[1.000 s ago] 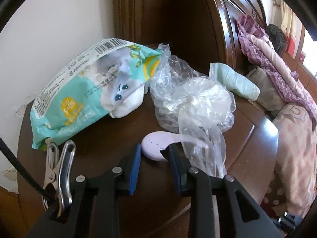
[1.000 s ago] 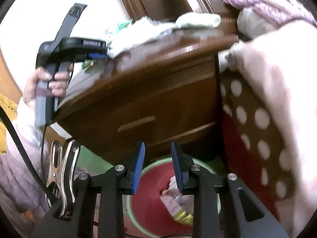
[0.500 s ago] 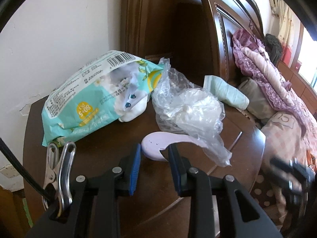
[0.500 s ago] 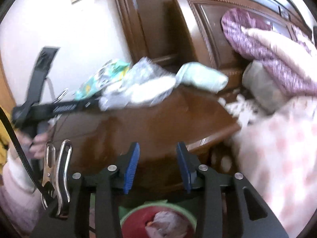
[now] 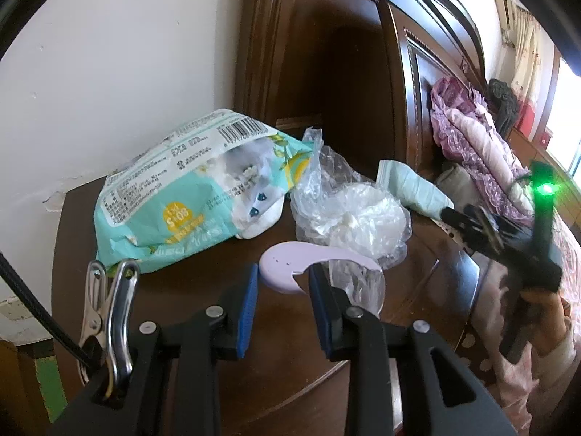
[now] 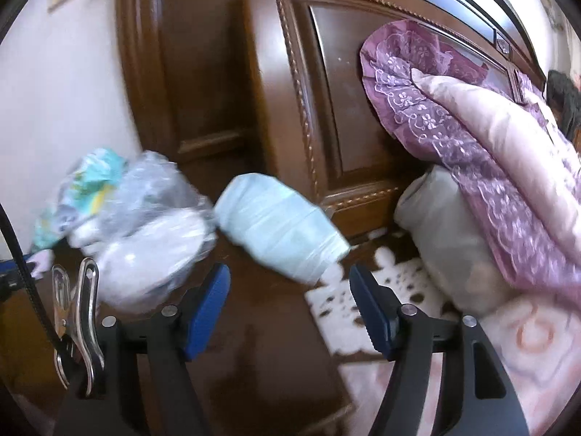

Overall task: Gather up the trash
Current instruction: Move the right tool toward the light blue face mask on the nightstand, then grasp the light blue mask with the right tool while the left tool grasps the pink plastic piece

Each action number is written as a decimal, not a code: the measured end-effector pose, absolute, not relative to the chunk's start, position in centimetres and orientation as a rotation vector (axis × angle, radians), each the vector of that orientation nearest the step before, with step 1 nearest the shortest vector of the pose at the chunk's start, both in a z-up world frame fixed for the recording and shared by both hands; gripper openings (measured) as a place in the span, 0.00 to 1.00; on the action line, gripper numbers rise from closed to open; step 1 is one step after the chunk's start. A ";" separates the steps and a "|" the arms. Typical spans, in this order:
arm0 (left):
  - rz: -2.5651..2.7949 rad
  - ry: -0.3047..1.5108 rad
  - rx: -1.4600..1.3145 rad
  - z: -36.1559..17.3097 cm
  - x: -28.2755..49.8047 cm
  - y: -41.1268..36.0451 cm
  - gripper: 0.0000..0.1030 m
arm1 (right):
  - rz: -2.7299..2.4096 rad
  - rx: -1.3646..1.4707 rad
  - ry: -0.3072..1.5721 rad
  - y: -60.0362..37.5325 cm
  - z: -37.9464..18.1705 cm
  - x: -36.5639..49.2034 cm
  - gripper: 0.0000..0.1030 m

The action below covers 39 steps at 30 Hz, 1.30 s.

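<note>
while your left tongs [image 5: 283,287] hang over the near part of the dark wooden tabletop [image 5: 189,298], their blue pads stand only a little apart with nothing pinched between them; the lilac curved piece [image 5: 287,267] lies just beyond the tips, flat on the wood. your right tongs [image 6: 290,298] have just been opening and now stand wide, empty, aimed at the pale green roll [image 6: 279,232] that lies on the far right of the tabletop by the headboard [image 6: 326,109].

the trash is spread across the tabletop. a teal wipes pack [image 5: 189,196] lies at the far left against the white wall [image 5: 109,72], barcode up. to its right a crumpled clear bag [image 5: 348,214] with white stuff inside touches the pack and spills toward you, one flap lying over the right end of the lilac piece, beside the right pad of the left tongs. the green roll sits just right of that bag, tilted, its end near the tabletop's edge.

from the left camera you see the right tongs at the right edge, blurred, a green light [image 5: 544,189] lit on top, gripped by a hand [image 5: 548,312] in a pale sleeve. a purple lace quilt [image 6: 454,116] is heaped on the bed to the right, with a grey pillow [image 6: 443,232] beneath it.
</note>
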<state>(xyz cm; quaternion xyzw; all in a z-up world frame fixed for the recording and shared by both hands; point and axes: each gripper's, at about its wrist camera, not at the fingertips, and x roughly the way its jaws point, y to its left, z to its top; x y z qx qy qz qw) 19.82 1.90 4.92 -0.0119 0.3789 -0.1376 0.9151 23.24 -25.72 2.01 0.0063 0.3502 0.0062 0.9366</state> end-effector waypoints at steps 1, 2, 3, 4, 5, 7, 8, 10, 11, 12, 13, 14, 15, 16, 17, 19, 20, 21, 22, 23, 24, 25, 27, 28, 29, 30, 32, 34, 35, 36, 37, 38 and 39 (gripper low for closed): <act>-0.283 0.779 -0.025 4.9 19.9 1.9 0.29 | 0.015 0.013 0.721 -25.8 1.9 23.8 0.68; -0.283 0.779 -0.026 4.9 19.9 1.9 0.29 | 0.019 0.015 0.726 -26.0 1.8 24.4 0.69; -0.284 0.780 -0.026 4.9 19.9 1.8 0.29 | 0.023 0.018 0.729 -26.2 1.7 25.0 0.69; -0.283 0.780 -0.026 4.8 19.9 1.8 0.29 | 0.023 0.020 0.732 -26.3 1.6 25.5 0.70; -0.282 0.783 -0.025 4.8 20.0 1.8 0.29 | 0.024 0.025 0.734 -26.4 1.5 25.9 0.70; -0.281 0.787 -0.023 4.7 20.0 1.8 0.29 | 0.031 0.046 0.740 -26.7 1.2 26.5 0.70; -0.281 0.788 -0.023 4.6 20.1 1.7 0.29 | 0.033 0.058 0.744 -26.8 1.1 26.8 0.70; -0.283 0.789 -0.021 4.5 20.1 1.6 0.29 | 0.038 0.072 0.754 -26.8 0.9 27.2 0.70; -0.283 0.789 -0.021 4.5 20.1 1.6 0.29 | 0.038 0.076 0.759 -26.8 0.7 27.3 0.70; -0.283 0.789 -0.021 4.5 20.1 1.6 0.29 | 0.041 0.078 0.762 -26.8 0.6 27.3 0.70; -0.283 0.790 -0.020 4.5 20.1 1.6 0.29 | 0.047 0.083 0.766 -26.7 0.6 27.3 0.70; -0.283 0.792 -0.020 4.5 20.1 1.6 0.29 | 0.056 0.092 0.769 -26.7 0.5 27.3 0.67; -0.283 0.793 -0.020 4.4 20.1 1.5 0.29 | 0.063 0.099 0.769 -26.7 0.6 27.2 0.58; -0.283 0.795 -0.020 4.4 20.1 1.5 0.29 | 0.064 0.099 0.769 -26.4 0.5 27.3 0.54; -0.284 0.796 -0.019 4.4 20.1 1.4 0.29 | 0.062 0.096 0.768 -26.3 0.5 27.3 0.44; -0.287 0.797 -0.016 4.3 20.1 1.3 0.29 | 0.066 0.086 0.759 -26.1 0.8 27.0 0.29; -0.289 0.797 -0.014 4.2 20.1 1.2 0.29 | 0.071 0.083 0.755 -26.0 0.8 27.0 0.23; -0.291 0.797 -0.013 4.2 20.1 1.1 0.29 | 0.080 0.080 0.749 -25.8 0.9 26.8 0.17; -0.292 0.798 -0.012 4.1 20.1 1.0 0.29 | 0.088 0.077 0.744 -25.7 1.2 26.5 0.16; -0.292 0.798 -0.012 4.1 20.1 1.0 0.29 | 0.094 0.068 0.737 -25.5 1.4 26.2 0.13; -0.293 0.799 -0.012 4.1 20.1 1.0 0.29 | 0.099 0.055 0.729 -25.2 1.7 25.9 0.10; -0.293 0.800 -0.011 4.1 20.1 0.9 0.29 | 0.105 0.044 0.722 -24.9 1.9 25.6 0.10; -0.292 0.799 -0.009 4.1 20.1 0.9 0.29 | 0.115 0.029 0.705 -24.5 2.4 25.0 0.07; -0.293 0.798 -0.008 4.1 20.1 0.9 0.29 | 0.119 0.031 0.699 -24.4 2.6 24.7 0.06; -0.292 0.798 -0.007 4.0 20.1 0.9 0.29 | 0.123 0.032 0.690 -24.3 2.9 24.2 0.06; -0.293 0.798 -0.006 4.0 20.1 0.9 0.29 | 0.124 0.032 0.681 -24.2 3.2 23.8 0.05; -0.294 0.798 -0.005 4.0 20.0 0.9 0.29 | 0.124 0.041 0.673 -24.2 3.5 22.9 0.05; -0.295 0.798 0.001 4.0 20.0 0.8 0.29 | 0.128 0.051 0.675 -24.0 3.8 21.8 0.05; -0.294 0.798 0.004 3.9 20.0 0.7 0.29 | 0.129 0.051 0.681 -23.8 3.8 21.3 0.05; -0.292 0.799 0.008 3.9 20.0 0.6 0.29 | 0.128 0.048 0.689 -23.5 3.8 21.0 0.05; -0.290 0.802 0.011 3.7 20.0 0.5 0.29 | 0.129 0.044 0.698 -23.3 3.7 20.5 0.05; -0.287 0.804 0.014 3.6 20.1 0.5 0.29 | 0.127 0.037 0.712 -23.0 3.6 20.0 0.05; -0.286 0.806 0.016 3.6 20.2 0.4 0.29 | 0.128 0.033 0.724 -22.7 3.4 19.5 0.05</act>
